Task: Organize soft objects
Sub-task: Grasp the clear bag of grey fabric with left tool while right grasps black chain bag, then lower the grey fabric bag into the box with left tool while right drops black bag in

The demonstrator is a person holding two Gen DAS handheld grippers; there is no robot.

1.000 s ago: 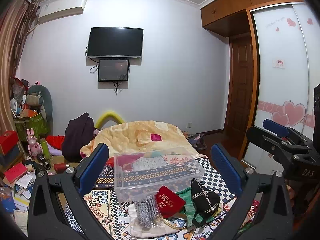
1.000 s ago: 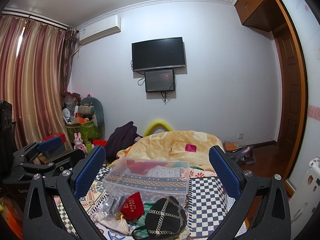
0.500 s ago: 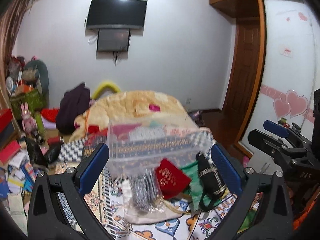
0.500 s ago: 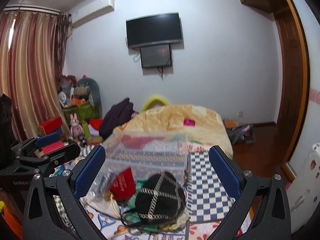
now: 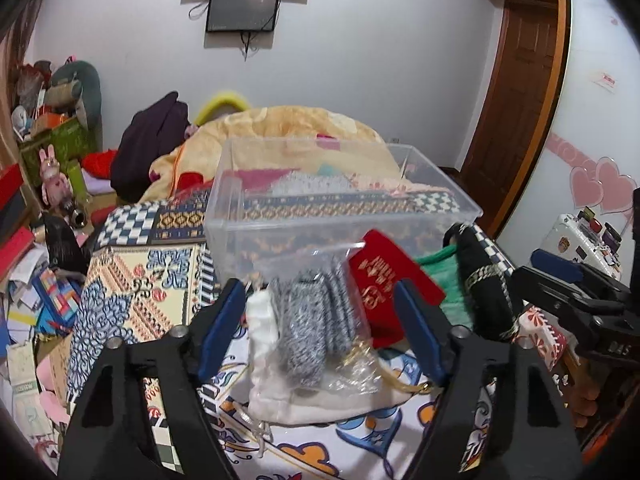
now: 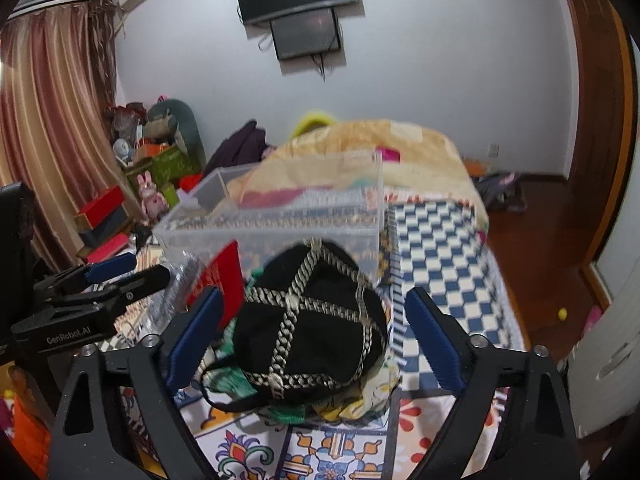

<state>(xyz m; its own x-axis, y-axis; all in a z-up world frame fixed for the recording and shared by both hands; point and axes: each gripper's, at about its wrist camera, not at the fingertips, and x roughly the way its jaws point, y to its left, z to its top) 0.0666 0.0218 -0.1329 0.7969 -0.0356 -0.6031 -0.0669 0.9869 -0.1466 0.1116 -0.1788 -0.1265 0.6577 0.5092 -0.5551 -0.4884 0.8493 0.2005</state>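
Left wrist view: my left gripper [image 5: 320, 320] is spread wide, its blue pads either side of a clear bag of grey-speckled fabric [image 5: 316, 316] lying on a cream pouch [image 5: 320, 400], no contact visible. Behind stands the clear plastic bin [image 5: 340, 216] on the patterned bedspread [image 5: 132, 288]; a red pouch [image 5: 386, 280] and black cap [image 5: 484, 292] lie to the right.

Right wrist view: my right gripper [image 6: 316, 332] is likewise spread, flanking the black cap [image 6: 316, 320] with braided trim, just in front of the bin [image 6: 272, 232]. The left gripper [image 6: 108, 276] shows at left.
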